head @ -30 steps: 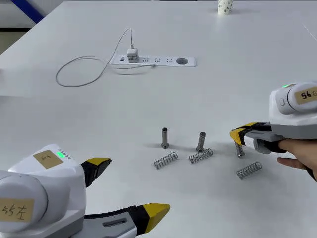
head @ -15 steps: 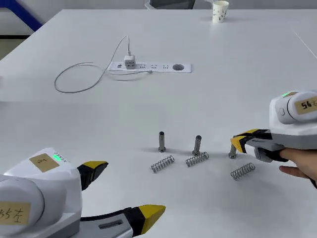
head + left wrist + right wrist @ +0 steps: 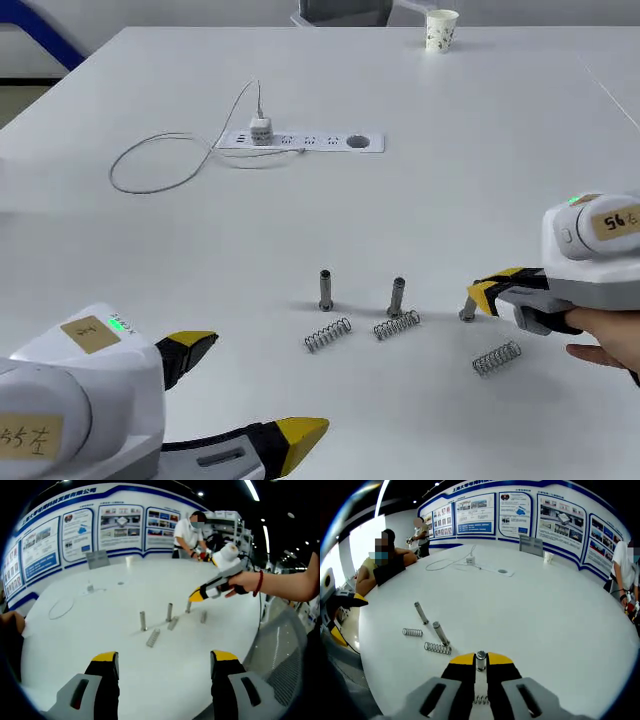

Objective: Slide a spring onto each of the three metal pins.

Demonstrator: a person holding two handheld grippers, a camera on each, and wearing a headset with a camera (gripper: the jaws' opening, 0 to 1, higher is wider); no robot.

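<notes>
Three short metal pins stand upright in a row: the left pin (image 3: 325, 290), the middle pin (image 3: 397, 297) and the right pin (image 3: 468, 311). Three springs lie on the white table: the first spring (image 3: 328, 335), the second (image 3: 397, 324) and the third (image 3: 497, 357). My right gripper (image 3: 483, 293) has its jaws nearly together, with the right pin's top (image 3: 480, 658) pinched between the yellow tips. The third spring (image 3: 480, 699) lies under it. My left gripper (image 3: 250, 390) hovers open and empty at the near left, well short of the pins (image 3: 143, 620).
A white power strip (image 3: 300, 141) with a plugged charger and looped cable (image 3: 150, 165) lies at mid-table. A paper cup (image 3: 438, 29) stands at the far edge. People sit and stand beyond the table (image 3: 390, 560).
The head view has tilted, shifting the whole scene. My right gripper stays at the right pin and my left gripper stays open; the pins and springs keep their places.
</notes>
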